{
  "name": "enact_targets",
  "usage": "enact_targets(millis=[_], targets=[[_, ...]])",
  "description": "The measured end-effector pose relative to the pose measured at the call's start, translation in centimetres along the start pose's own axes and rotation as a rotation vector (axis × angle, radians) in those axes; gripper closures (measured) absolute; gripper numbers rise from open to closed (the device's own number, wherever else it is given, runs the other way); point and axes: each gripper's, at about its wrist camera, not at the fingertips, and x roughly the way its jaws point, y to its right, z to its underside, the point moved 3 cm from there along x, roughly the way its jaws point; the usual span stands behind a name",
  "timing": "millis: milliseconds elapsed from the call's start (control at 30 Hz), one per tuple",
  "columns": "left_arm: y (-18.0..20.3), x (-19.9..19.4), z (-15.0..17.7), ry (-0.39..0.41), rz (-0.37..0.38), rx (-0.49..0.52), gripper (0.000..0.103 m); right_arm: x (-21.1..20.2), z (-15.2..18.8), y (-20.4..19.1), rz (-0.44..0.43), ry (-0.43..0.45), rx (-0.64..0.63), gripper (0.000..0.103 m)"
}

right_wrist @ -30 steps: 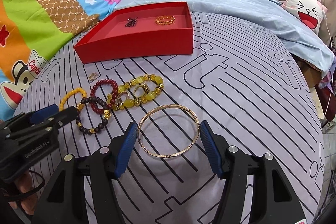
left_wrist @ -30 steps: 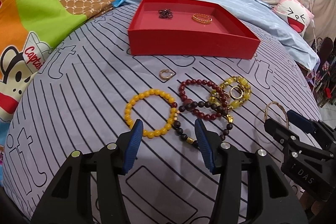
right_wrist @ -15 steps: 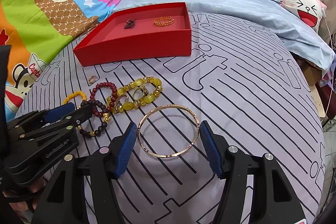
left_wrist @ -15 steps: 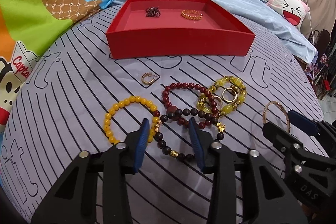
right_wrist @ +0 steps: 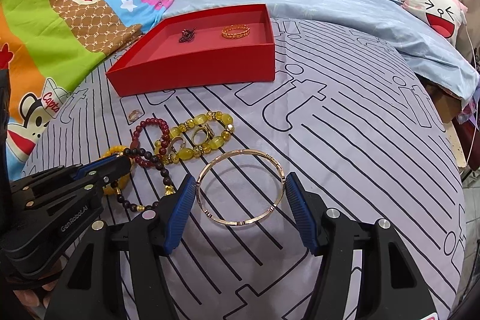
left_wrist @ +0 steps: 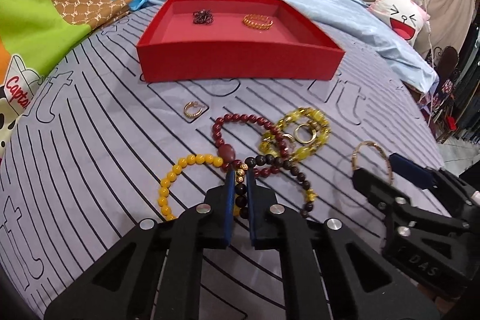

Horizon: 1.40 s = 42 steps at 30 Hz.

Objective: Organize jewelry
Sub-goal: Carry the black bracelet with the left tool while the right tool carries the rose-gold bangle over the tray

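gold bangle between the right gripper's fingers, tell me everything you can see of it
The gold bangle is a thin, rigid, metallic-looking hoop, rose-gold in tone, with small notched segments spaced around its rim. It is a closed circle lying flat on the striped grey bedsheet, apart from the pile of beaded bracelets to its left. The right gripper is open around it, one blue finger on each side; the left finger looks at or very near the rim, the right one seems just clear. Nothing is threaded through it.
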Motion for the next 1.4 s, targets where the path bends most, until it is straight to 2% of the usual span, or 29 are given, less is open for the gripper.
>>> enact_targets(millis=[500, 767, 1067, 1267, 1400], targets=[[1.8, -5.6, -3.5, 0.113, 0.050, 0.026, 0.095, -2.9, -2.0, -0.5, -0.030, 0.083, -0.004, 0.044], [1.2, -6.9, -7.7, 0.181, 0.028, 0.036, 0.095, -3.5, -6.6, -0.7, -0.055, 0.145, -0.009, 0.044], [0.1, -5.3, -15.4, 0.261, -0.016, 0.057, 0.095, -0.7, -14.4, -1.8, -0.051, 0.197, -0.057, 0.044], [-0.8, -1.7, -19.9, 0.261, -0.052, 0.064, 0.095, 3.7, -18.1, -2.4, -0.049, 0.167, -0.055, 0.044], [-1.8, 0.9, -21.4, 0.240, -0.074, 0.054, 0.095, 6.7, -19.5, -2.5, -0.043, 0.139, -0.053, 0.044]])
